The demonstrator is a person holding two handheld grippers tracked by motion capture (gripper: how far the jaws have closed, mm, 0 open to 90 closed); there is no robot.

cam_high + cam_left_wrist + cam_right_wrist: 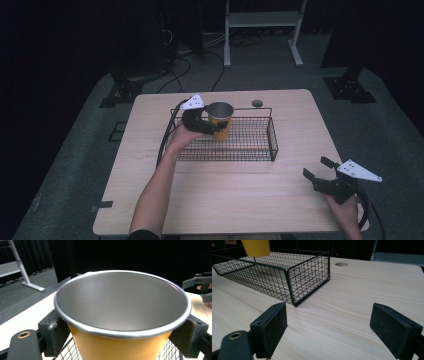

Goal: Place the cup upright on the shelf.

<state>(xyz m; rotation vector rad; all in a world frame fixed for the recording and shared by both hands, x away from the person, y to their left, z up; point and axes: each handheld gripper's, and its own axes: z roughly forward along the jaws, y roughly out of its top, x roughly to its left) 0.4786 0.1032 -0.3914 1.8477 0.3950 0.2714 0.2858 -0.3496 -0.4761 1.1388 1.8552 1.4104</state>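
A yellow cup (220,118) with a bare metal inside (120,307) stands upright over the left part of a black wire basket (272,142). My left gripper (216,128) comes at it from the left and is shut on the cup, one pad on each side just below the rim (122,340). In the right gripper view the cup's base (256,247) hangs low inside the basket (287,272); whether it touches the mesh I cannot tell. My right gripper (316,169) rests near the table's front right corner, jaws open with nothing between them (332,330).
The basket sits on a light wooden table (225,200) with a round cable hole (257,103) behind it. Bare tabletop lies between the basket and the right gripper. A white frame (262,30) and cables stand on the floor beyond the table.
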